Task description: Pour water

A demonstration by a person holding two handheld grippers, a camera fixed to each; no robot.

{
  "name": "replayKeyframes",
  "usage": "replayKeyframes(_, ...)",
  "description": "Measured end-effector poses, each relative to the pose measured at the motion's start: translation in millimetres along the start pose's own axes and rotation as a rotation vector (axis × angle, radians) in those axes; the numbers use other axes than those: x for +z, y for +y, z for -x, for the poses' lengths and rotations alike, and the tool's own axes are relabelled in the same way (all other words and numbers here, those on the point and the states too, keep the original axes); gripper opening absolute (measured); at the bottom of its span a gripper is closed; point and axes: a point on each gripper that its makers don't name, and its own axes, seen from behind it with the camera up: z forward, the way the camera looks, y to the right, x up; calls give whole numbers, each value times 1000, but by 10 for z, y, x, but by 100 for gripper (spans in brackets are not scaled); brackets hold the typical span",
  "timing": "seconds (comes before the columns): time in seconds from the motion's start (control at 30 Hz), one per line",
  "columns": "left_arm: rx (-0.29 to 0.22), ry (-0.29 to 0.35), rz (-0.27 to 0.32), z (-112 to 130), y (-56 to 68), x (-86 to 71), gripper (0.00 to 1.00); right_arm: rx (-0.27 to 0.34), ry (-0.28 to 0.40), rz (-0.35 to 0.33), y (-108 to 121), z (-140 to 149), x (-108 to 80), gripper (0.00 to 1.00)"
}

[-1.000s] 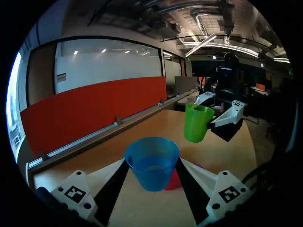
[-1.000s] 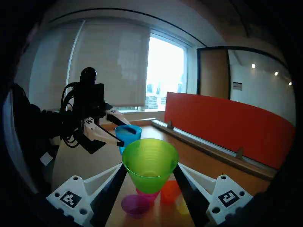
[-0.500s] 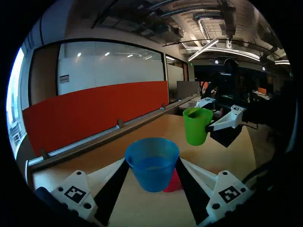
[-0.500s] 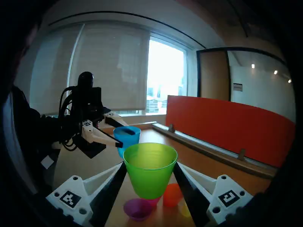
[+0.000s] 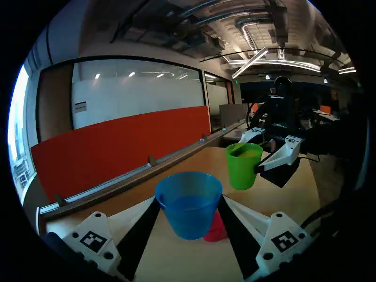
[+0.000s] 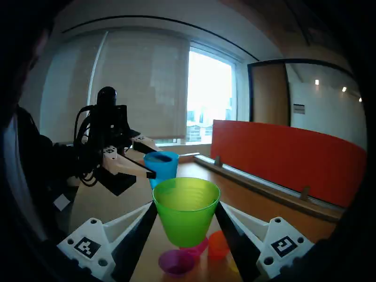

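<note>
Left gripper (image 5: 189, 203) clamped on watered blue cup (image 5: 188, 216), right gripper (image 6: 186, 209) clamped on green cup (image 6: 186, 221), both above table (image 5: 286, 199), apart: tilting before rims align risks spillage.

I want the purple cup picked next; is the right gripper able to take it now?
Probably not: the right gripper is shut on the green cup, though the purple cup stands unobstructed just below.
</note>
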Motion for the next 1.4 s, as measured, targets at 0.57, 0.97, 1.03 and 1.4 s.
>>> replayKeyframes(0.57, 102, 41, -41, -195, -47, -80, 85, 2, 12, -28, -110, 2, 115, 90)
replayKeyframes(0.97, 197, 78, -67, -311, -30, -113, 85, -14, 13, -52, -217, 26, 191, 90)
replayKeyframes(1.03, 218, 89, -73, -341, -31, -124, 85, -13, 13, -58, -235, 36, 203, 90)
replayKeyframes(1.4, 335, 132, -107, -468, -51, -172, 85, -6, 11, -77, -303, 84, 272, 90)
